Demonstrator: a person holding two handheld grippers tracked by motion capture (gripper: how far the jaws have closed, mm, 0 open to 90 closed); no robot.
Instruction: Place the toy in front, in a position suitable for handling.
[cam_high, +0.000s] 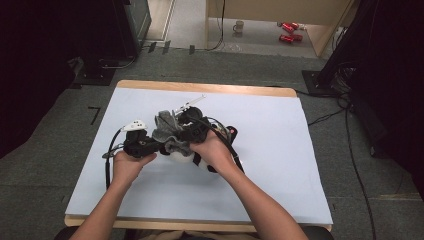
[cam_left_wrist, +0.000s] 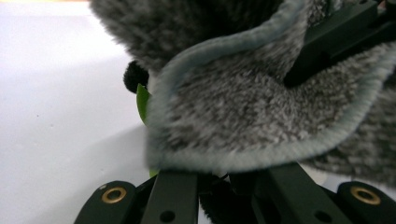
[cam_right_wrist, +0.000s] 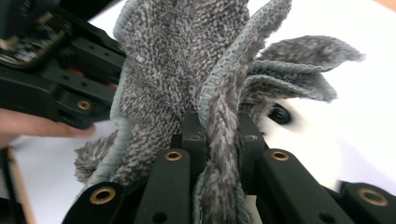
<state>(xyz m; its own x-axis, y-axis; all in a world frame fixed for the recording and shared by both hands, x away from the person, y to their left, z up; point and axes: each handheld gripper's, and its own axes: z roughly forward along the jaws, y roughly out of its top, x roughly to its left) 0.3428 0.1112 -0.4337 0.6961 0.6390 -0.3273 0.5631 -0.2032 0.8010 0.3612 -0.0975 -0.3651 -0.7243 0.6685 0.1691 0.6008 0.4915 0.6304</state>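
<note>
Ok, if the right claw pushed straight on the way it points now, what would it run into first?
The right claw is shut on the grey towel, so more of that towel comes first. Just behind the folds sits a white plush toy, and the left claw holds the towel off to one side. Depth is hard to judge.

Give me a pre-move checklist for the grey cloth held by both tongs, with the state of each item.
1. Right tongs clamped on the grey cloth: ok, a fold sits pinched between the jaws.
2. Left tongs gripping the cloth's hemmed edge: ok, the jaws are shut at the hem.
3. Cloth lifted off the white table cover: cannot tell, it hangs bunched between the hands.
4. White plush toy free of the cloth: not ok, folds drape over it.
5. Cables clear of the cloth: ok.
</note>
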